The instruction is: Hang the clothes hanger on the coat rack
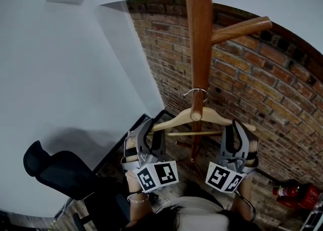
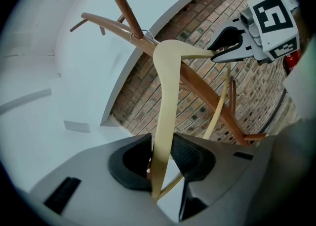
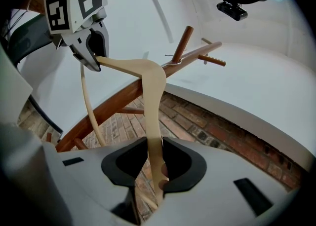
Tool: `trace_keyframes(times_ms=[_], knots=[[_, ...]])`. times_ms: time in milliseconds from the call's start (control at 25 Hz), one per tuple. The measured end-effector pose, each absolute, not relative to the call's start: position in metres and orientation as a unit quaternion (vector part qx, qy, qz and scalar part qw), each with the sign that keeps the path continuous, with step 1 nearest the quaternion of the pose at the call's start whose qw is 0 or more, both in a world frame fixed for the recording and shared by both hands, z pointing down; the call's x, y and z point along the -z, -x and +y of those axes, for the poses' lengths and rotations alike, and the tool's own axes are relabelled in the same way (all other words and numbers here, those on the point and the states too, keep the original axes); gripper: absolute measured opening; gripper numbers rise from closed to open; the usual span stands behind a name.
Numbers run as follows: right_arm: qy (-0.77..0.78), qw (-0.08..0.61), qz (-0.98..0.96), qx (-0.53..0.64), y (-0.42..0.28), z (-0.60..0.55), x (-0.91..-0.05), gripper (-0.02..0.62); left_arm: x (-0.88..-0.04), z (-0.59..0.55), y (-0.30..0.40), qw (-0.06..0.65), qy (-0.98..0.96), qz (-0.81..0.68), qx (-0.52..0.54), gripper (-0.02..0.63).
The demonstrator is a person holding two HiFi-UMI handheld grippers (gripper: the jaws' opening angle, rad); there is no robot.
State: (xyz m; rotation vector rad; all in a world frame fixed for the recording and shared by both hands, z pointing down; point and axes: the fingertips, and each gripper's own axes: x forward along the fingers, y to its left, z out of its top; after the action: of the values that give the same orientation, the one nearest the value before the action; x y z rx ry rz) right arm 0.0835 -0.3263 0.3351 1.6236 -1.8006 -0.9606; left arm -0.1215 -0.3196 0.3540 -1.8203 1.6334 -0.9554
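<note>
We hold the wooden clothes hanger [image 1: 194, 115] level in front of us, one end in each tool. The left gripper [image 2: 162, 160] has its jaws closed on the hanger's left arm, which runs up between the dark pads and touches both. The right gripper [image 3: 155, 163] grips the right arm in the same way, the pale wood pinched between its pads. Both grippers point roughly level toward the coat rack [image 1: 200, 38], whose brown pole stands upright just behind the hanger's middle. The hanger's metal hook [image 1: 196, 92] sits against the pole, and in the gripper views it lies right at the base of a short peg [image 2: 125, 13], though we cannot tell whether it already bears on that peg. A longer peg [image 1: 242, 27] juts out higher up. Behind the rack is a brick wall [image 1: 262, 89]; a black office chair [image 1: 55, 172] stands at lower left and a red fire extinguisher [image 1: 295, 194] at lower right.
</note>
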Motion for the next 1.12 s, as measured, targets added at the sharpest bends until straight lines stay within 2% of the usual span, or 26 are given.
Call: trace_keyframes(times_ms=[1120], knots=[[-0.597,0.256,-0.679,0.342,-0.078,-0.301,-0.336,0.107,-0.345,-0.293,0.118,0.26,0.686,0.606,0.308,0.129]])
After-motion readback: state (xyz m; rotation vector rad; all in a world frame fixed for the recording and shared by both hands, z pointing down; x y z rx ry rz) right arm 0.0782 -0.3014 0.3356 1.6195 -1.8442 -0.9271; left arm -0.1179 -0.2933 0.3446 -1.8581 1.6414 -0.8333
